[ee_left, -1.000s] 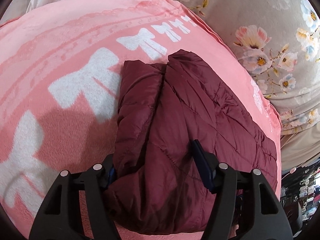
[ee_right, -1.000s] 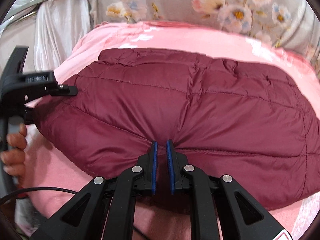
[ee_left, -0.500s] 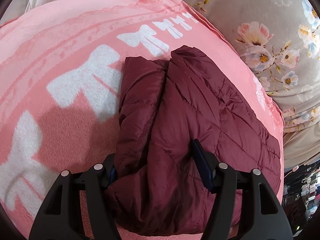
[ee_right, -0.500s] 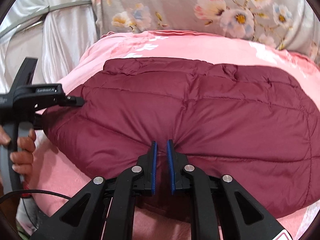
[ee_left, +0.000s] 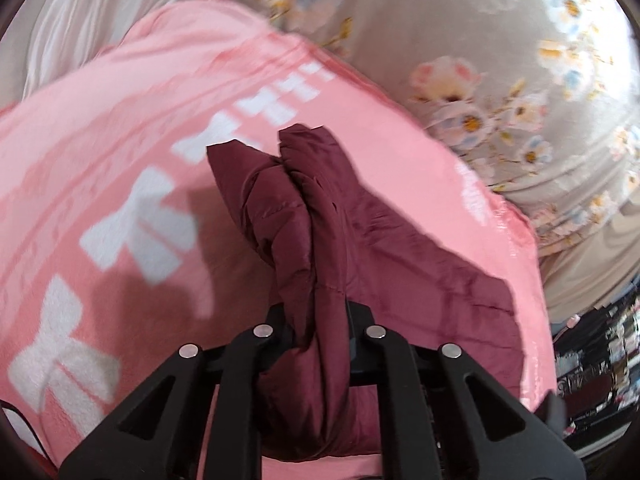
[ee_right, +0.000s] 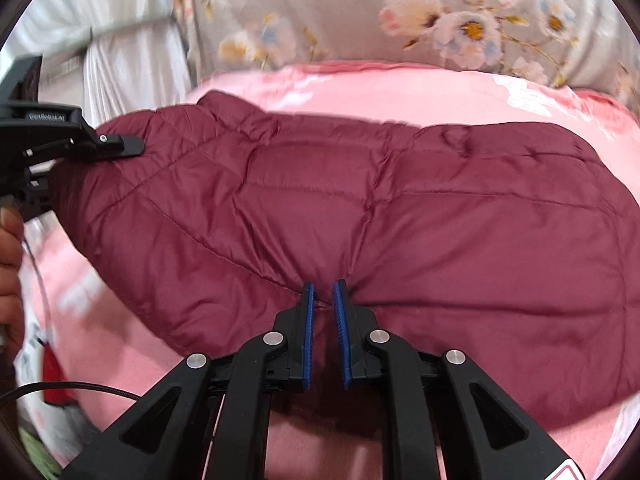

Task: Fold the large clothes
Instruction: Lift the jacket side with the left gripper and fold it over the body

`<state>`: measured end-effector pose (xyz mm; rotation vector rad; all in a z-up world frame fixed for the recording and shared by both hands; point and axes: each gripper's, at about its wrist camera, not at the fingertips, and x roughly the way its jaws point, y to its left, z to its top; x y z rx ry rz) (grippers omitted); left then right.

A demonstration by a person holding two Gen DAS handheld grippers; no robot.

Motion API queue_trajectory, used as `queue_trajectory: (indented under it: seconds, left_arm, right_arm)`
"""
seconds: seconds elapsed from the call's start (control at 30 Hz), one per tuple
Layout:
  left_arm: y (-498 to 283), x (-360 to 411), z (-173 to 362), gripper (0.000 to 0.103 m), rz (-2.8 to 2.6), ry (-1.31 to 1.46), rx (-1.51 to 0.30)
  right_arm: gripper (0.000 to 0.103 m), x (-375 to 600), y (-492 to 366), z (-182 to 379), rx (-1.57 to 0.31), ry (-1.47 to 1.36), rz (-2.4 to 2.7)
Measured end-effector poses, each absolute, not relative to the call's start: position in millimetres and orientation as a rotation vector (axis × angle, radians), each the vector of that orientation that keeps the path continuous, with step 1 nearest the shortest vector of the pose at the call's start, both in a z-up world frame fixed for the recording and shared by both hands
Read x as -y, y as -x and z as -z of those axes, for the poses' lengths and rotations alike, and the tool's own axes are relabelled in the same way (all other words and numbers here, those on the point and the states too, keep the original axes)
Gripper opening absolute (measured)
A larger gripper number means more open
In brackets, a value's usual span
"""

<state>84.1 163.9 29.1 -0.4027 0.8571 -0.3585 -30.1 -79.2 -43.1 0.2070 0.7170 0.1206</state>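
A maroon quilted puffer jacket (ee_right: 400,208) lies folded on a pink blanket with white bows (ee_left: 120,184). In the left wrist view my left gripper (ee_left: 318,316) is shut on a thick bunched end of the jacket (ee_left: 320,248), which is lifted and squeezed between the fingers. In the right wrist view my right gripper (ee_right: 322,300) is shut on the jacket's near edge, its blue pads (ee_right: 307,320) pinching a thin fold. The left gripper also shows in the right wrist view (ee_right: 120,146) at the jacket's left end.
A grey floral sheet (ee_right: 440,20) covers the bed behind the blanket. White cloth (ee_right: 120,60) hangs at the far left. A black cable (ee_right: 80,388) runs at the lower left. Cluttered shelves (ee_left: 600,360) lie to the right past the blanket's edge.
My left gripper has closed from wide open onto the jacket's end, bunching and lifting it. The right gripper keeps its pinch, and the jacket has shifted slightly with it.
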Motion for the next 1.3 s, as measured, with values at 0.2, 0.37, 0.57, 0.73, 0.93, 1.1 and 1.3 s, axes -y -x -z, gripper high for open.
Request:
queue_trajectory:
  seconds: [0.2,0.37,0.57,0.73,0.93,1.1,1.3]
  left_arm:
    - [-63.0,-126.3,-75.7,0.011,0.459,0.343,-0.769]
    - [-44.7,-84.6,-106.1,0.011,0.56,0.285,-0.724]
    - [-28.8,-21.6,-121.4,0.011,0.685,0.184,-0.718]
    - [-25.1,40.1,-112.6,0.011,0.767,0.122,-0.769]
    - [-22.8,109.6,-79.6,0.011,0.81,0.056,-0.872]
    - [-24.1,151.2,-40.5,0.011,0.801,0.023,-0.979]
    - [-26.3,171.2,-6.0,0.011,0.781,0.015,-1.056]
  right_arm:
    - [0.007,100.2,51.1,46.7,-0.728,-0.216,-0.073]
    - [0.003,109.3,50.1,62.8,-0.743,-0.261,-0.079]
    - [0.001,122.0,62.8,61.4,-0.723,-0.348,-0.113]
    - [0.005,136.1,107.9,47.7,-0.677,-0.342,-0.099]
    - [0.006,166.0,154.1,40.9,-0.674,-0.327,0.002]
    - [0.006,186.4,169.1,41.9,-0.678,-0.335,0.075]
    - [0.006,197.6,178.8,45.7,-0.681,-0.35,0.125]
